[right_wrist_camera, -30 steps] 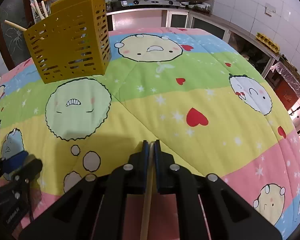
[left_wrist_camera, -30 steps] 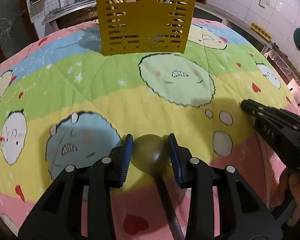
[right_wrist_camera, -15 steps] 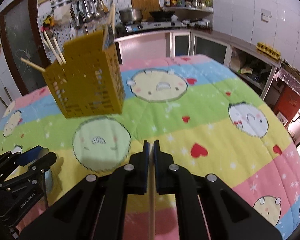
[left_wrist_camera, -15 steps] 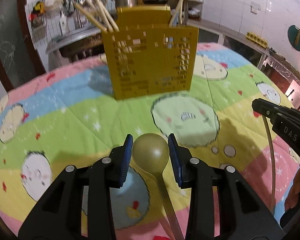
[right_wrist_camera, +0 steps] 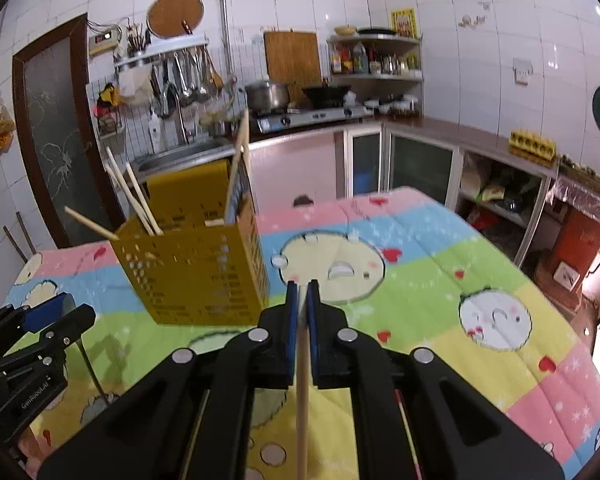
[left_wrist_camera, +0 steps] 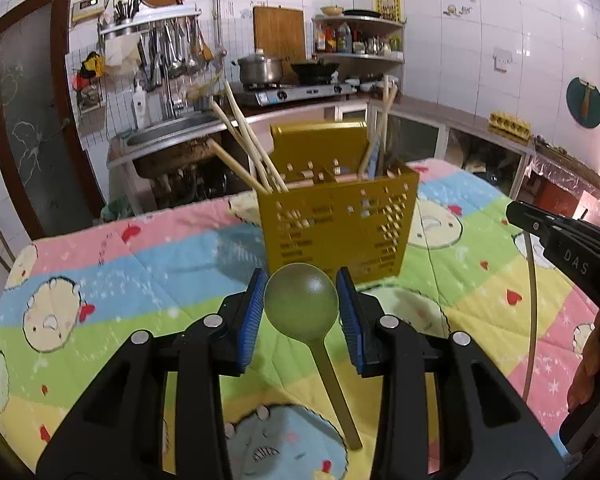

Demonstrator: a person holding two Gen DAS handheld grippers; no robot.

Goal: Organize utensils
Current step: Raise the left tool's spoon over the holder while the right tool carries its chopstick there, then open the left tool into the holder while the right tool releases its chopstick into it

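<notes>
Pinching a green spoon (left_wrist_camera: 301, 303) by its bowl, the left tongs (left_wrist_camera: 301, 312) faced the yellow holder (left_wrist_camera: 336, 232), while the right tongs (right_wrist_camera: 302, 320) gripped a chopstick (right_wrist_camera: 302, 392).

The basket (left_wrist_camera: 336, 228) stands on the quilt (left_wrist_camera: 140, 280) at twelve o'clock from the left gripper (left_wrist_camera: 302, 320), with chopsticks (left_wrist_camera: 244, 148) in it. The spoon (left_wrist_camera: 302, 308) sits between that gripper's pads, above the quilt. The right gripper (right_wrist_camera: 303, 328) is at three o'clock of the left, a chopstick (right_wrist_camera: 302, 408) between its pads, the basket at its eleven o'clock.
</notes>
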